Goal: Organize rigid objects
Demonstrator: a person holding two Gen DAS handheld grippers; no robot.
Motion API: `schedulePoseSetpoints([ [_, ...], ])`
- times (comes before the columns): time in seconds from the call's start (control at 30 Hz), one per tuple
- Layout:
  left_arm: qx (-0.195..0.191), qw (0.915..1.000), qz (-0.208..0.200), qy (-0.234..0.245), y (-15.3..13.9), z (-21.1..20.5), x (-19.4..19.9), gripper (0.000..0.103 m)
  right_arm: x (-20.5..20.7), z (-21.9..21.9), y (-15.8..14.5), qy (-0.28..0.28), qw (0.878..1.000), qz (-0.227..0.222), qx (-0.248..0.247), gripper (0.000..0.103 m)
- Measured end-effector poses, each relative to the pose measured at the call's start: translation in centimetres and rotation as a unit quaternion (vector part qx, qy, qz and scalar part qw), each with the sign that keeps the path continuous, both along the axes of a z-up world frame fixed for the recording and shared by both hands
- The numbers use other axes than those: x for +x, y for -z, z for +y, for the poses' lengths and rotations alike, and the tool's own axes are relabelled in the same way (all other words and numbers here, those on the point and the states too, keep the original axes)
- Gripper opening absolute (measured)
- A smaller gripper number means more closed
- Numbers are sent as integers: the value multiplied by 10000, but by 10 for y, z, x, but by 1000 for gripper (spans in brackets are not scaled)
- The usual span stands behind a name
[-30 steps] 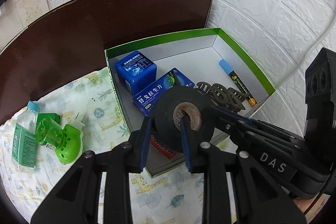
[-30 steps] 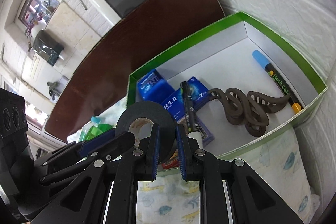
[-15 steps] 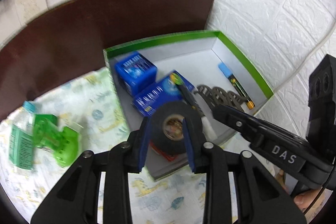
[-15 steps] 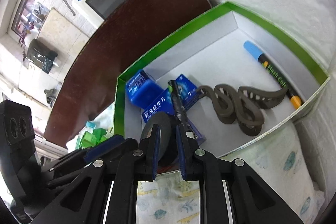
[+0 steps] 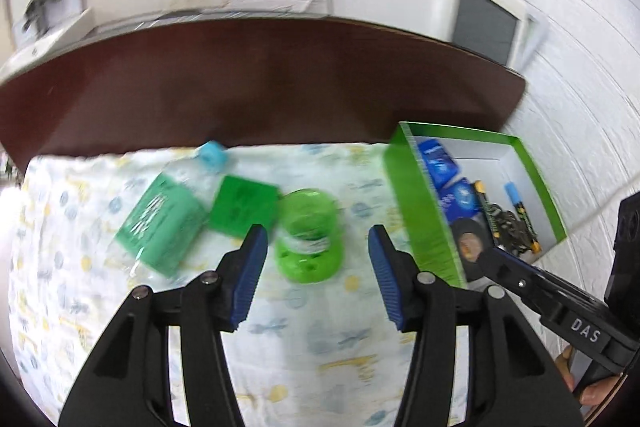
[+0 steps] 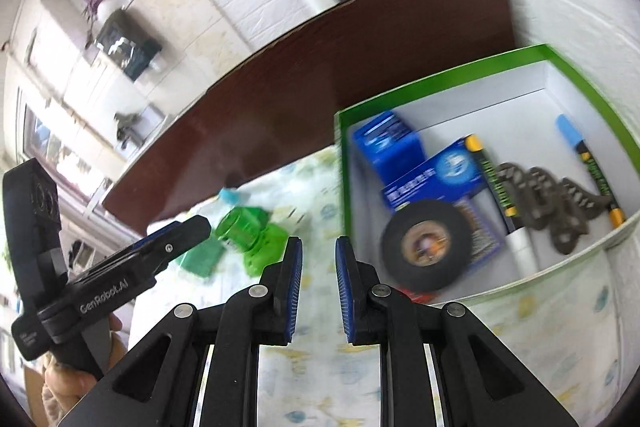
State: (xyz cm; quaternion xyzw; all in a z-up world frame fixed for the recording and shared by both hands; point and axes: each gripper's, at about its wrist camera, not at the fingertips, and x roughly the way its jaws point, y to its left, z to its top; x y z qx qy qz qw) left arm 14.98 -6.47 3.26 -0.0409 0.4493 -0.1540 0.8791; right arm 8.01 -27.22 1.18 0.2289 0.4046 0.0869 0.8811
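The black tape roll [image 6: 424, 243] lies free in the green-rimmed box [image 6: 342, 167], leaning on a flat blue carton [image 6: 440, 171]; it also shows in the left wrist view as the tape roll [image 5: 470, 239]. My left gripper [image 5: 316, 239] hovers over the patterned cloth [image 5: 304, 339], its jaws opening with nothing gripped. The green plug-in device [image 5: 310, 239] lies on the cloth just beyond its fingertips. My right gripper [image 6: 319, 245] stays shut and empty near the box's front left corner.
The box also holds a blue cube carton [image 6: 386, 143], two markers [image 6: 584, 155], and brown hair clips [image 6: 560, 203]. On the cloth lie a small green box [image 5: 244, 205] and a green-labelled bottle [image 5: 168, 223]. A dark brown tabletop [image 5: 260, 83] lies behind, a white wall to the right.
The left gripper let go of the tape roll, which now rests in the box, then swung left over the cloth and opened wider. The right gripper drew back from the box, still shut.
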Motion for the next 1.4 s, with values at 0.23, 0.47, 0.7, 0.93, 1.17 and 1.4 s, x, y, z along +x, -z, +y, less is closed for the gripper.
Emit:
schedulePoseSetpoints([
  [0.23,-155,9988,347,-295,20,30,12,51,41,38,6,-223,9990,246,287,19],
  [0.47,-135,9976,525,-439,45,61,3,51,110,62,22,-136,9965,732,391,19],
  [0.7,-238,9907,692,-1147,63,113,1,51,104,117,31,-1144,9903,771,165,19],
  [0.93,-410,9882,765,-1262,69,133,-14,51,29,161,46,-2257,9703,860,161,19],
  [1.17,-426,9963,543,-510,74,108,-33,52,7,117,32,-1584,9860,355,-379,25],
  [1.4,-103,9991,314,-275,72,89,-33,57,29,117,37,-1512,9874,456,56,59],
])
